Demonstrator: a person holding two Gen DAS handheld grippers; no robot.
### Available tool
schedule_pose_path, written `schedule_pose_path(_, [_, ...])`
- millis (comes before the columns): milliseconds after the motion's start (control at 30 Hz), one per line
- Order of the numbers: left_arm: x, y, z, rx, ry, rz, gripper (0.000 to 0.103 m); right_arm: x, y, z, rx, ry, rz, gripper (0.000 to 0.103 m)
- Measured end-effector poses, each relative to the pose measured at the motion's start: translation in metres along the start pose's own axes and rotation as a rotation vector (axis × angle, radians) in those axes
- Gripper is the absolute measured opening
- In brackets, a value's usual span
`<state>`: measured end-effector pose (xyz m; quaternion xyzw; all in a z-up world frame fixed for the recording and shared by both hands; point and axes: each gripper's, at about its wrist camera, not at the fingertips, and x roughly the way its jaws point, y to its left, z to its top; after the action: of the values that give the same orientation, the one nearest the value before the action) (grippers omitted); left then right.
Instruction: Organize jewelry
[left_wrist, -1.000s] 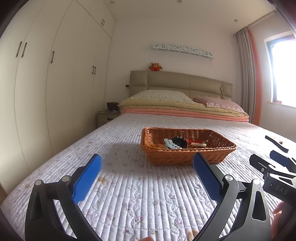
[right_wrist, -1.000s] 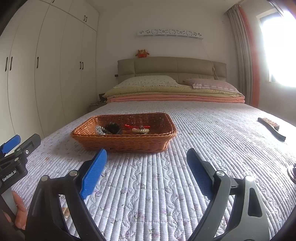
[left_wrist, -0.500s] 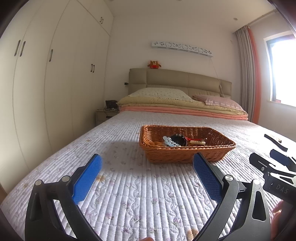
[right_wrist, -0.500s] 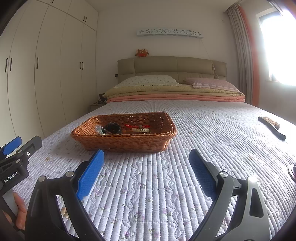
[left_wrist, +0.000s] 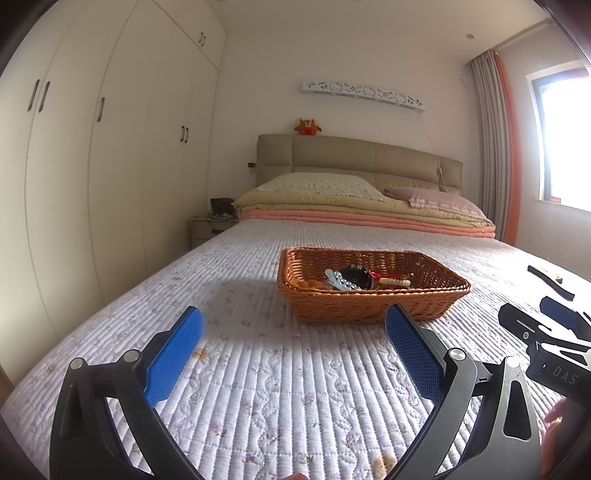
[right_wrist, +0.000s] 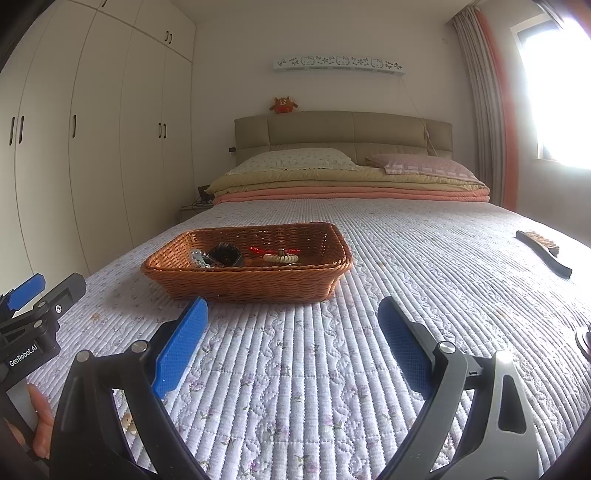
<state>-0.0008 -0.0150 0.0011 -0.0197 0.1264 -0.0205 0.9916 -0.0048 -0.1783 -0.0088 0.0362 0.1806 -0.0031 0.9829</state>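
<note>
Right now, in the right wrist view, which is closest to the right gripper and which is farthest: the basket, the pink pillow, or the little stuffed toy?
From the right gripper, which is open:
1. The basket, just ahead on the quilt, slightly left.
2. The pink pillow, at the head of the bed, right side.
3. The stuffed toy, on top of the headboard by the wall.

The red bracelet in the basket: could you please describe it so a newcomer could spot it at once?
On the quilted bed sits a brown wicker basket holding a small pile of jewelry. The red bracelet lies near the middle, just behind a cream beaded bracelet and right of a dark round piece; it alone is bright red.
</note>
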Motion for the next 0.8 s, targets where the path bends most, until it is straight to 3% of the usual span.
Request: schedule_pose_path(800, [0.0006,-0.0013,-0.0016,0.004,0.008,-0.004,0.096,0.0024,-0.0018,0.0005,0.006,0.006,0.005,0.094])
